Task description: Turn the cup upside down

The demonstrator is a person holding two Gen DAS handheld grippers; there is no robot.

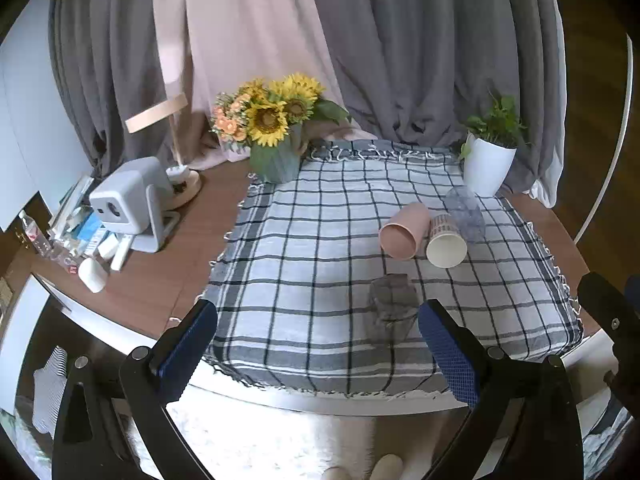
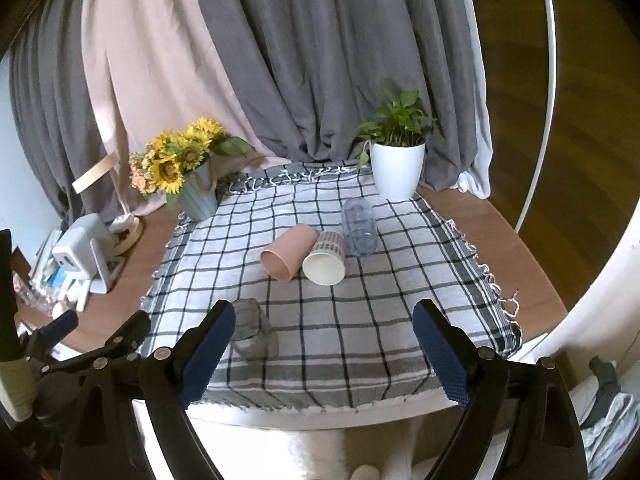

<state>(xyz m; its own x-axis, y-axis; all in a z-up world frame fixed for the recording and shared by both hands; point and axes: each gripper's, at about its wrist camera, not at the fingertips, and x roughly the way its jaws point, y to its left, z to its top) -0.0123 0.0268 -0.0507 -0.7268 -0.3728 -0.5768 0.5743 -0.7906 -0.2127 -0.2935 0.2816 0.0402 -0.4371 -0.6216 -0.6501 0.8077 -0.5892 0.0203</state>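
Note:
A pink cup (image 1: 402, 230) (image 2: 289, 252) lies on its side on the checked cloth (image 1: 304, 240) (image 2: 360, 312), mouth toward me. A white paper cup (image 1: 445, 240) (image 2: 326, 258) lies on its side touching it. A clear ribbed plastic cup (image 1: 464, 212) (image 2: 359, 222) lies just behind them. A dark clear glass (image 1: 392, 307) (image 2: 253, 334) stands nearer the front edge, narrow end up. My left gripper (image 1: 316, 340) is open and empty at the front edge, the glass near its right finger. My right gripper (image 2: 324, 344) is open and empty, the glass by its left finger.
A sunflower vase (image 1: 276, 152) (image 2: 196, 192) stands at the cloth's back left. A white potted plant (image 1: 488, 164) (image 2: 398, 168) stands at the back right. A small grey device (image 1: 128, 200) (image 2: 80, 252) and clutter sit at the table's left. Curtains hang behind.

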